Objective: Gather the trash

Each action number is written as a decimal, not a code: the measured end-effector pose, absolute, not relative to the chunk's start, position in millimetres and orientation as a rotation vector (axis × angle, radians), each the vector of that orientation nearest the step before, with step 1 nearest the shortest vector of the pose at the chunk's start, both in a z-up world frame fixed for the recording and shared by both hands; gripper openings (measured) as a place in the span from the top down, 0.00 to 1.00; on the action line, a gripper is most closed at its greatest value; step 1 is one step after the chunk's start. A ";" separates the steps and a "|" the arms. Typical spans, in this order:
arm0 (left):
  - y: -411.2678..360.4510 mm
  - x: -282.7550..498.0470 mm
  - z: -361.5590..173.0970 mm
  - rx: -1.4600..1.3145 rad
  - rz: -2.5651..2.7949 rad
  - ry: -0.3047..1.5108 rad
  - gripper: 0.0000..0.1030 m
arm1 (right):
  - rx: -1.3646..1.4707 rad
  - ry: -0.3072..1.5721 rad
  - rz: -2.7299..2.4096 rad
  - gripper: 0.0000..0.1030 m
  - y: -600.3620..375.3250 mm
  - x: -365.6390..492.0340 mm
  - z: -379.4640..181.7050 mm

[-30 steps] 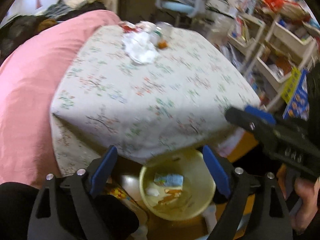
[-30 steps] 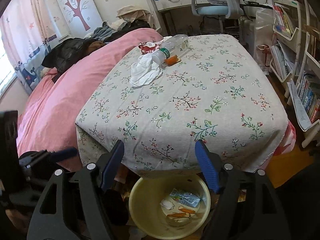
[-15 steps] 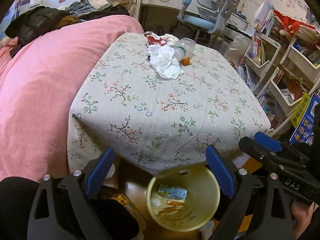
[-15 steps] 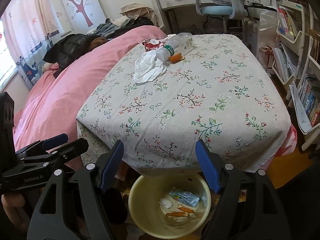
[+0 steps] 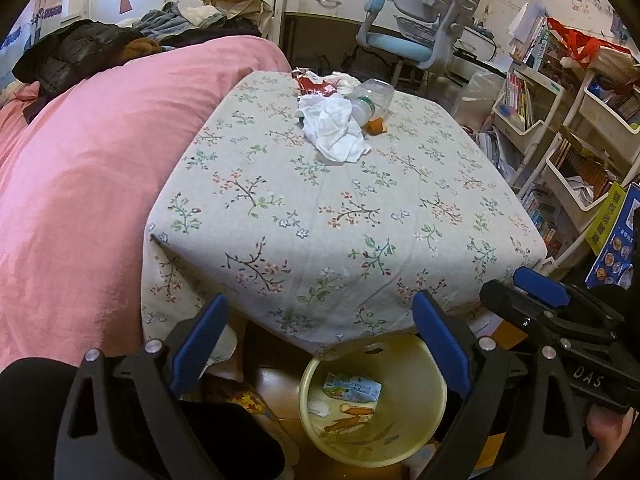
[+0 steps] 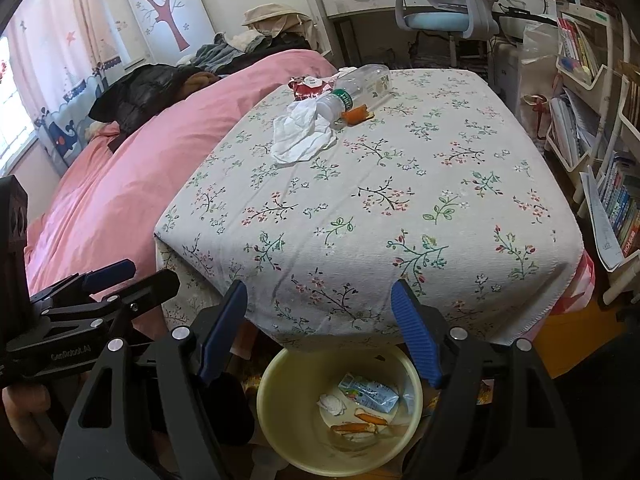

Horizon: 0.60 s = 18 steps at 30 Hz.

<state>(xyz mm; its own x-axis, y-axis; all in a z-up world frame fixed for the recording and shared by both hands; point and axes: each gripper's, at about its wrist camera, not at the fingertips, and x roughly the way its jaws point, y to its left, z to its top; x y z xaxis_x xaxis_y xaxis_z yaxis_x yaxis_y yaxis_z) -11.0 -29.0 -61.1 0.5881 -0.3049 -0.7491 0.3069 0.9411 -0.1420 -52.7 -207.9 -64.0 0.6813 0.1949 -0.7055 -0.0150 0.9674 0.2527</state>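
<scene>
Trash lies at the table's far end: a crumpled white tissue (image 5: 334, 130) (image 6: 302, 134), a clear plastic bottle (image 5: 370, 98) (image 6: 356, 86), an orange peel (image 5: 377, 127) (image 6: 357, 115) and a red wrapper (image 5: 310, 80) (image 6: 306, 86). Below the near table edge stands a yellow bin (image 5: 416, 432) (image 6: 280, 412) holding a drink carton, a tissue wad and peel. My left gripper (image 5: 320, 340) hangs open over the bin with nothing between its fingers. My right gripper (image 6: 320, 320) is open and empty beside it. Each gripper shows at the edge of the other's view.
The table (image 5: 360, 220) wears a floral cloth. A pink bed (image 5: 80, 180) runs along its left side, with dark clothes piled on it. Shelves of books (image 5: 580, 160) crowd the right. A blue desk chair (image 5: 416, 36) and white desk stand beyond the table.
The left wrist view has swung and tilted up, so the table's far end sits lower and the blur is gone. The left gripper has come further into the right wrist view. Both stay open.
</scene>
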 end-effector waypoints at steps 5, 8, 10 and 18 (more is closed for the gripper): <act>-28.8 -10.8 -60.1 0.005 -0.351 0.866 0.13 | 0.230 0.815 0.122 0.31 -206.8 -52.9 -63.8; -28.2 -11.1 -59.6 0.005 -0.346 0.860 0.13 | 0.224 0.816 0.125 0.31 -205.6 -53.1 -63.2; -28.5 -11.0 -59.2 0.005 -0.344 0.859 0.13 | 0.224 0.816 0.125 0.31 -205.5 -53.2 -63.2; -30.3 -11.4 -59.1 0.019 -0.344 0.858 0.13 | 0.218 0.819 0.129 0.31 -205.0 -52.6 -64.1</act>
<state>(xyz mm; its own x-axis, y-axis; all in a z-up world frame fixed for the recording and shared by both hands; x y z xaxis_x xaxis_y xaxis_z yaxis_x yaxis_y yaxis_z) -11.4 -30.3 -59.1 0.6027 -0.2894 -0.7437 0.3049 0.9447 -0.1206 -52.6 -205.0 -64.1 0.6770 0.1977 -0.7089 -0.0295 0.9698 0.2422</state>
